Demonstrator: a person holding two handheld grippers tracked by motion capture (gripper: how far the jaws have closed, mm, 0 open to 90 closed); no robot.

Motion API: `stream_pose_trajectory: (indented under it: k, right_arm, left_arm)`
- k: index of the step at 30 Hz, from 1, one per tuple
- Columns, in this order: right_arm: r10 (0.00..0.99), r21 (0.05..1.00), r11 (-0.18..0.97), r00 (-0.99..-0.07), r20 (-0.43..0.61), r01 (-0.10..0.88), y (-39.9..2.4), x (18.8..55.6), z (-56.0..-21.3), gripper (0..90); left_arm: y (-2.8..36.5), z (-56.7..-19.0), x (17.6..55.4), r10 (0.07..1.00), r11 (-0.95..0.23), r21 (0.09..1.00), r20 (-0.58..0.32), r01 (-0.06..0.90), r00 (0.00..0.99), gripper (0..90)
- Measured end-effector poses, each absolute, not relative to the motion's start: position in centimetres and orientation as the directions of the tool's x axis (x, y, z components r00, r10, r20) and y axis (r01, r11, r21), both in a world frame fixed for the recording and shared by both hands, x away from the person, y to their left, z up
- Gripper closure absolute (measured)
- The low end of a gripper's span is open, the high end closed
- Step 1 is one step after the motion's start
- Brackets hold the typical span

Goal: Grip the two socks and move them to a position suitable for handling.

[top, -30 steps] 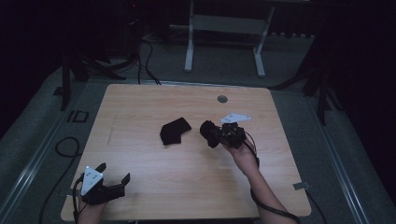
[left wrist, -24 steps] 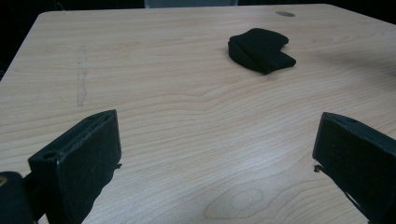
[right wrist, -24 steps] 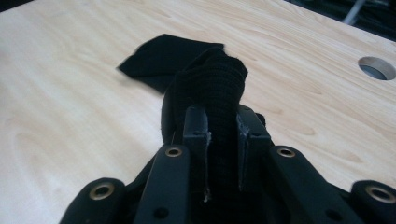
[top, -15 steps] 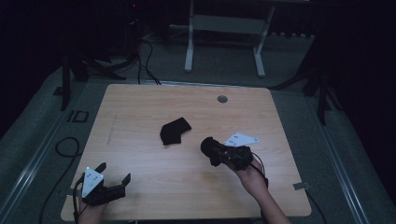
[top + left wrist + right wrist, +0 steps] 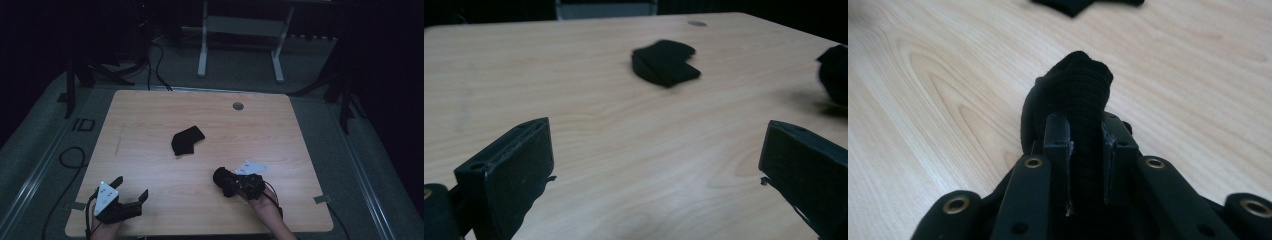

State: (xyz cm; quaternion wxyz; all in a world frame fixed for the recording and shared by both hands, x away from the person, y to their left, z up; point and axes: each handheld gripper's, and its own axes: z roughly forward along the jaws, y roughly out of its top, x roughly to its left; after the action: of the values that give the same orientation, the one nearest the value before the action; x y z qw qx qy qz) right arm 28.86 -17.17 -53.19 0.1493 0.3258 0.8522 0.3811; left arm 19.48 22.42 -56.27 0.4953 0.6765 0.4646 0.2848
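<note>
Lots of open room on the worktop (image 5: pixel 150 125) here: it's a pale wood-grain slab with rounded corners, and most of it is bare. A small round grommet (image 5: pixel 238 106) sits near the far edge. The left tool (image 5: pixel 131 196) sits down at the near left corner, right by the edge, jaws spread wide with nothing between them, just bare wood showing in the left gripper view. The right tool (image 5: pixel 223 180) is near the front edge too, right of centre, with plenty of clear surface on every side.

Materials: the right tool is clamped on a black sock (image 5: pixel 1075 95), soft ribbed knit, bunched into a lump. In the right gripper view it runs lengthwise between the two jaws and pokes out past the tips, its rounded end pointing away from the hand toward the middle of the worktop. Hard to say if it touches the wood.

A second black sock (image 5: pixel 186 140) lies flat and folded near the centre, well apart from both tools, kind of a bent shape with one square-ish end pointing toward the far right.
</note>
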Motion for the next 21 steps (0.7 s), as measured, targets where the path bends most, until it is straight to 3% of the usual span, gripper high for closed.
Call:
stream_pose_trajectory:
  k: [7,14,21]
  right_arm:
    - [0.649,0.704,0.555,-0.760,-0.033,0.443,-16.6,29.1,-55.5,76.2]
    - [0.663,0.704,0.535,-0.749,-0.006,0.468,-16.7,29.3,-55.8,73.6]
    - [0.656,0.729,0.501,-0.754,0.031,0.467,-17.6,28.9,-53.7,46.6]
  left_arm:
    - [20.5,-56.3,19.4,0.876,-0.087,0.910,-0.124,0.405,0.466,1.5]
    - [19.5,-56.1,19.6,0.846,-0.072,0.880,-0.195,0.469,0.496,1.5]
    - [17.9,-55.8,20.2,0.783,-0.116,0.869,-0.218,0.481,0.582,5.8]
